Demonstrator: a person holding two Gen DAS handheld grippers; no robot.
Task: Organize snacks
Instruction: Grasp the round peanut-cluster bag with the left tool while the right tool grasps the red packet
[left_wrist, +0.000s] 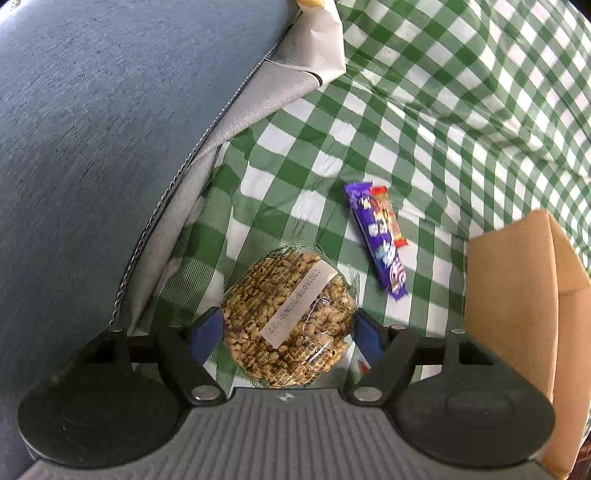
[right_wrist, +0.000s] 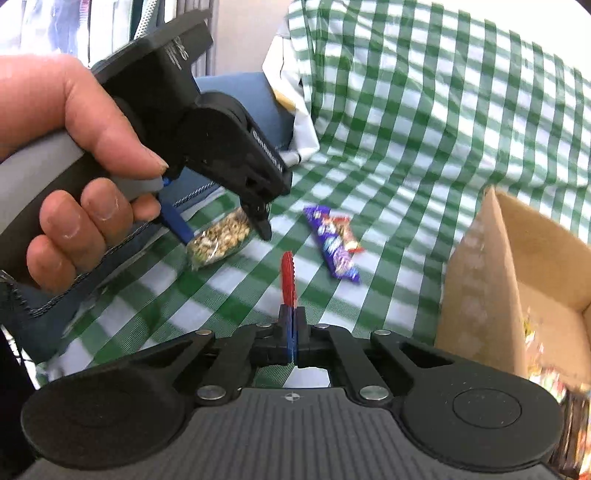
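Note:
My left gripper (left_wrist: 290, 328) is shut on a round clear pack of peanuts (left_wrist: 291, 317), one blue pad on each side, just above the green checked cloth (left_wrist: 424, 110). The pack also shows in the right wrist view (right_wrist: 218, 238), held by the left gripper (right_wrist: 223, 230). A purple bar with a red-orange bar against it (left_wrist: 380, 236) lies on the cloth to the right; both also show in the right wrist view (right_wrist: 334, 240). My right gripper (right_wrist: 292, 332) is shut on the edge of a thin red wrapper (right_wrist: 288, 280), which stands up between the pads.
An open cardboard box (right_wrist: 491, 280) stands at the right, with colourful snack packs inside; its flap shows in the left wrist view (left_wrist: 513, 295). A blue-grey cushion with a zip (left_wrist: 92, 147) fills the left. A white bag (left_wrist: 317, 48) lies at the back.

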